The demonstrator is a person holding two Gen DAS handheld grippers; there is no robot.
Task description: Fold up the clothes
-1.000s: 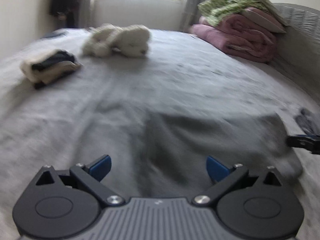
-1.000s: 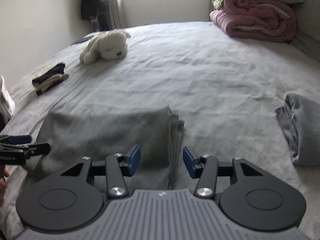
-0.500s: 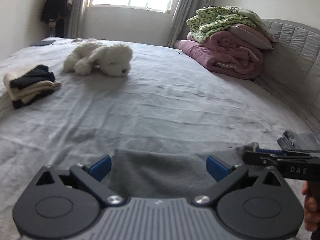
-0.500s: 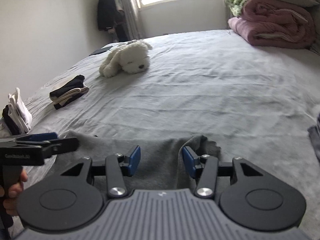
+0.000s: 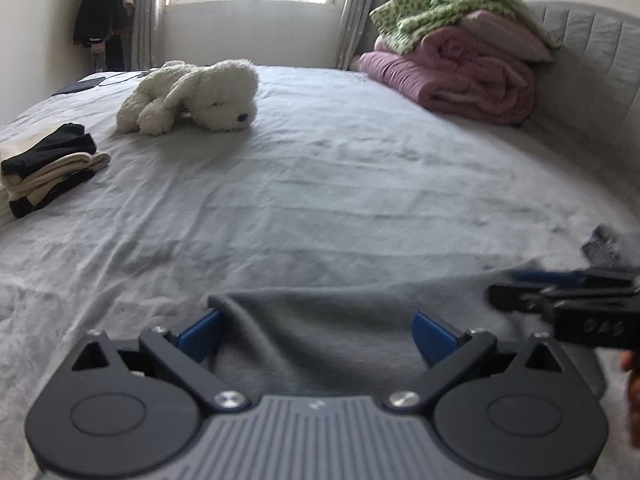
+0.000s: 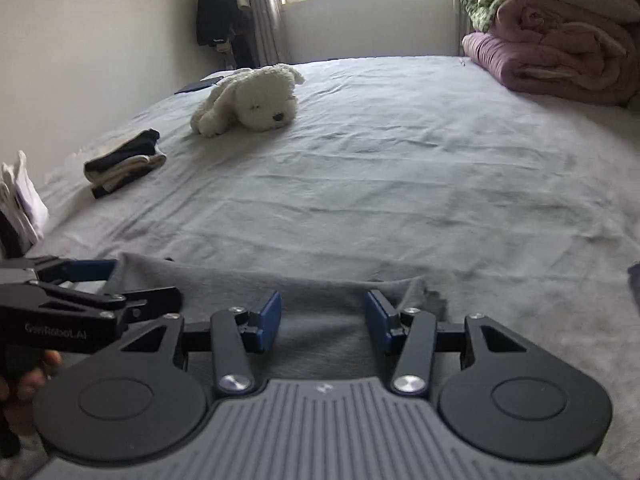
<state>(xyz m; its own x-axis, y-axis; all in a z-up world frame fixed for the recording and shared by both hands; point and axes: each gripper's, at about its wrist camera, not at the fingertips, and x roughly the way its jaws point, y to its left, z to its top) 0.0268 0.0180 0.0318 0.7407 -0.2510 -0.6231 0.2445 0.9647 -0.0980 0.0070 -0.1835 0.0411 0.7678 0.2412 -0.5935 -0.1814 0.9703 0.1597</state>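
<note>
A grey bed sheet (image 5: 360,184) fills both fisheye views. A dark grey garment (image 5: 328,332) lies at the near edge of the bed, at 6 o'clock in each view, partly folded into a flat band with a doubled, slightly rumpled edge at its right end.

The left gripper (image 5: 316,332) sits low over the garment's left end, blue pads spread wide apart, cloth lying between them but not pinched. The right gripper (image 6: 322,316) sits over the right end, its pads apart too, though less widely; the fabric passes between them without being clamped. In each view the other gripper shows at the side, at 3 o'clock in the left view and at 9 o'clock in the right.

At 10 o'clock a small stack of folded clothes (image 6: 124,162) in black and cream rests on the sheet, which suggests some items are done. At 11 o'clock lies a white plush dog (image 6: 248,100). At 2 o'clock, rolled pink bedding (image 5: 460,76) is piled under a green patterned blanket (image 5: 440,8). A bit of another grey cloth (image 5: 604,240) shows at 3 o'clock in the left view, blurred.

Judging by this, the garment is mid-fold: at least one fold is made, and a further fold and stacking probably remain.
</note>
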